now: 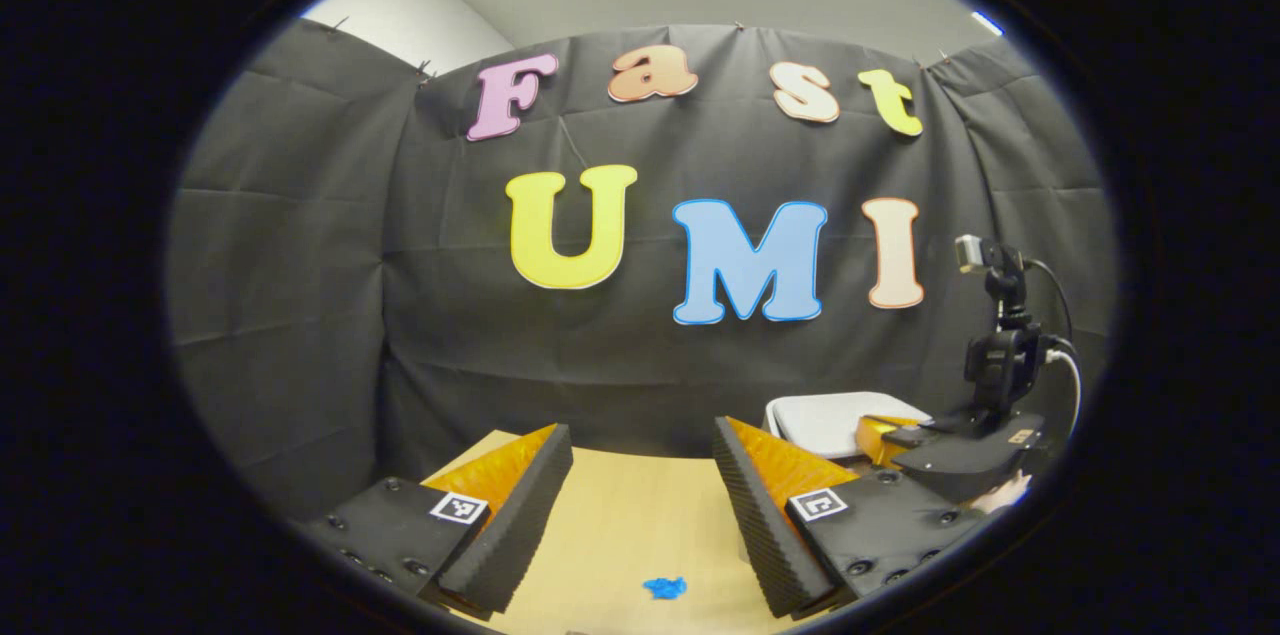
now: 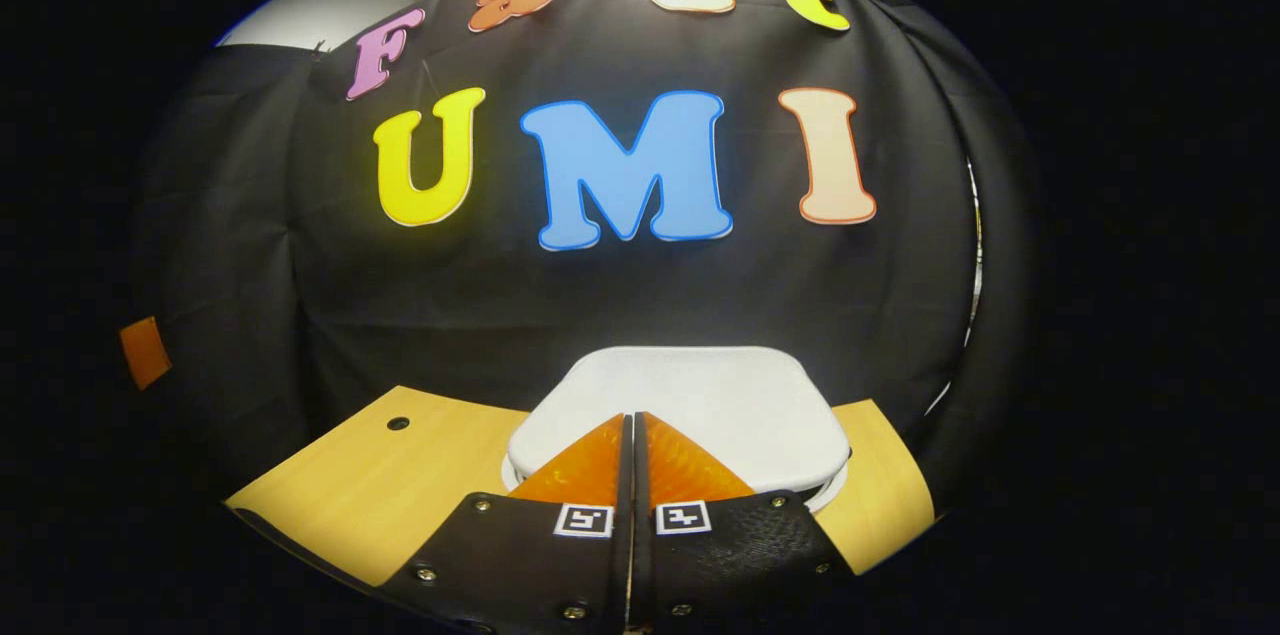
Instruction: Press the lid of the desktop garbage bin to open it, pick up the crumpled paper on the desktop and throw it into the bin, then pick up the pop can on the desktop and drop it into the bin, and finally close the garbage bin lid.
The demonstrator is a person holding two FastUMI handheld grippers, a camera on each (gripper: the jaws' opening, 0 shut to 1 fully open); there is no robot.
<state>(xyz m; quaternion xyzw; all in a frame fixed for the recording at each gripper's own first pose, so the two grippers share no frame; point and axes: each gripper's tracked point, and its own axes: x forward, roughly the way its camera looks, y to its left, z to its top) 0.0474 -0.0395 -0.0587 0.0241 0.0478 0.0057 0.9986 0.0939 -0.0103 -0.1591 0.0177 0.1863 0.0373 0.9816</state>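
White plastic bin lid [image 2: 690, 395], rounded, lying flat and closed at far edge of pale wood counter [image 2: 400, 475]. Right gripper [image 2: 632, 435] fingers pinched together, empty, tips over lid's near edge: blunt point for the press. Left gripper [image 1: 640, 475] fingers spread wide, empty, parked aside, probably ready for paper.
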